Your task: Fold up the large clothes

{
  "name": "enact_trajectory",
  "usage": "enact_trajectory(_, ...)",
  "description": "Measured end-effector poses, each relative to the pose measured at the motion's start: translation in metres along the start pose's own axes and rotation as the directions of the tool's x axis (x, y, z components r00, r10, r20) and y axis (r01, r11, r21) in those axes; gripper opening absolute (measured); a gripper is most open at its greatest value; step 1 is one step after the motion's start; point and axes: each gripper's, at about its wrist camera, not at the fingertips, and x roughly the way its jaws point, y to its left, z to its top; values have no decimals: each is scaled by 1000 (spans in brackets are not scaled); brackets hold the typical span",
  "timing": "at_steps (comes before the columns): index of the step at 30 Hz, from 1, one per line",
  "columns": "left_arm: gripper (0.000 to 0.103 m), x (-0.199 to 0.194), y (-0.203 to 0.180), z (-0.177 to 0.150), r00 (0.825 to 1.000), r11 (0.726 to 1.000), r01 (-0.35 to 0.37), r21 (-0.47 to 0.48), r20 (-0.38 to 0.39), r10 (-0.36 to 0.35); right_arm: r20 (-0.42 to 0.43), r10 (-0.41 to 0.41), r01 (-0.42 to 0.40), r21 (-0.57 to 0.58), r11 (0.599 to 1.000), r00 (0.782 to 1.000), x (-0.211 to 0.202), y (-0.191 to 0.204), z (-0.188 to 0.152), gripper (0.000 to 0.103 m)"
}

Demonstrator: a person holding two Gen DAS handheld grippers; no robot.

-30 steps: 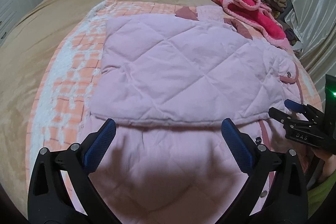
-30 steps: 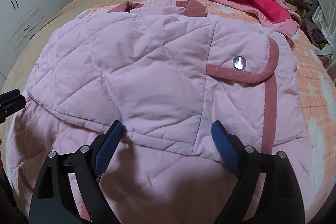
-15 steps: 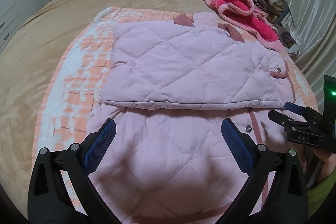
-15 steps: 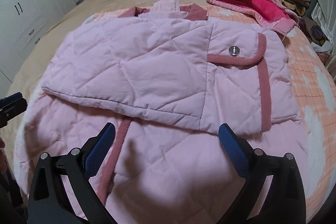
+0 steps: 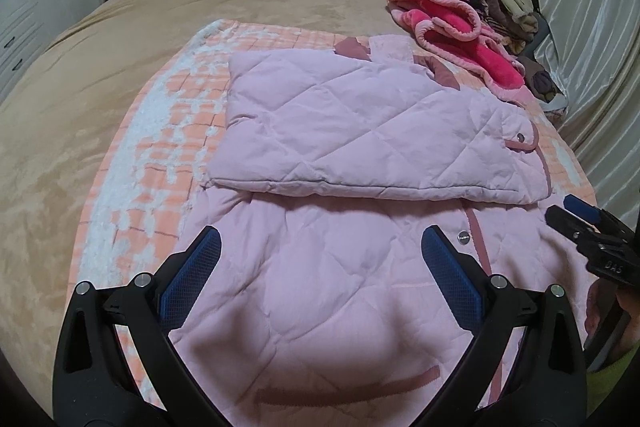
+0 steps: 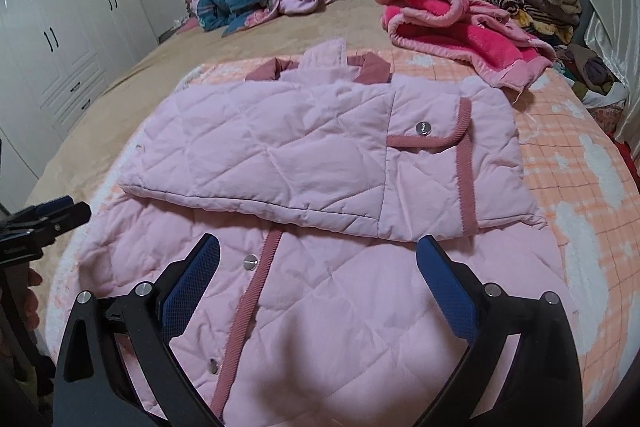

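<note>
Left gripper agape, empty | right gripper agape, empty | pink jacket centre frame | risk: puffy fold may spring open

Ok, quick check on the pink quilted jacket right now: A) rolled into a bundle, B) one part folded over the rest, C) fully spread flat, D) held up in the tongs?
B: the pink quilted jacket has its far part folded over the near half, and both tongs, left and right, are open and empty.
</note>
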Motion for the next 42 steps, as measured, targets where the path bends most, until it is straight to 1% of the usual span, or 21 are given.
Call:
enact_trajectory(8,94,-17,-3,-6,1000,1000,4,0,20,-4,55,-8,7,14,1000,998,-32,1,-7,98)
enact_trajectory(16,94,-33,-8,-15,999,1000,7,9,42,-8,105,-31,33,-18,999,994,-60,6,-9,98)
enact_trajectory(26,94,-53,-13,-26,997,1000,8,18,71,-9,153,-23,28,-28,999,988,-91,13,-14,98)
enact_trajectory(32,94,-64,-15,-33,996,1000,6,24,86,-8,170,-22,27,-27,999,985,-106,13,-18,98)
enact_trajectory(42,94,-78,-16,-46,994,1000,4,28,107,-6,184,-32,38,-27,999,982,-126,9,-36,99)
